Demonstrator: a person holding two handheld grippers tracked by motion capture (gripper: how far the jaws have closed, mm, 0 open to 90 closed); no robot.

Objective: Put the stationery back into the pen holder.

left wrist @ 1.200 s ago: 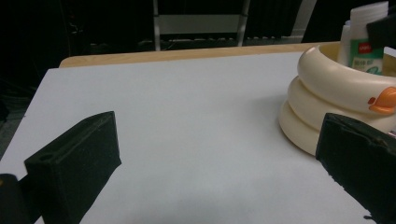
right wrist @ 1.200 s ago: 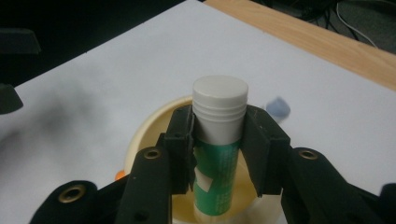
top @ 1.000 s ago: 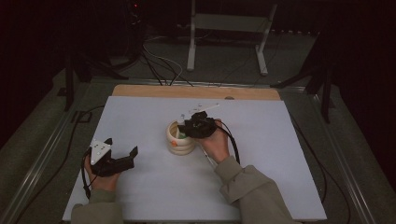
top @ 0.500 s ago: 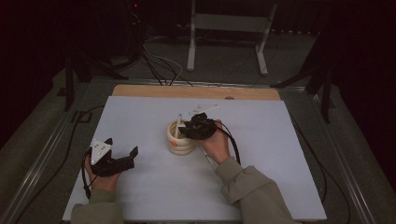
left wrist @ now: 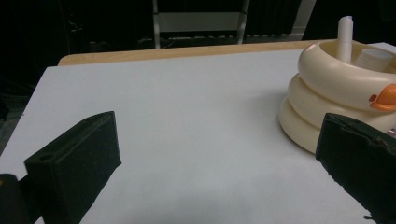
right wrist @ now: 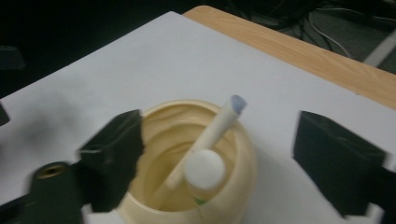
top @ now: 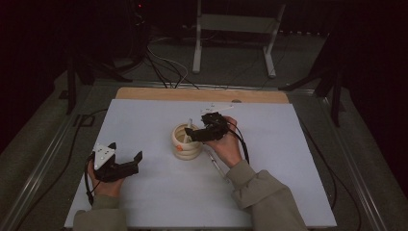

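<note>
A cream ringed cup with an orange duck bill stands mid-table. In the right gripper view a white stick leans in the cup beside a small white-capped bottle. My right gripper hovers just over the rim. Its jaws have just been opening and now stand wide, one on each side of the cup, and the pads touch neither the stick nor the bottle. My left gripper rests open at the front left with nothing in it. In its view the cup is ahead to the right.
A thin pen lies on the white table top by my right wrist. A wooden strip runs along the far edge. Beyond it are cables and a metal stand on the dark floor.
The right gripper's jaws have spread apart over the cup. The right hand has barely shifted. The left gripper has stayed put.
</note>
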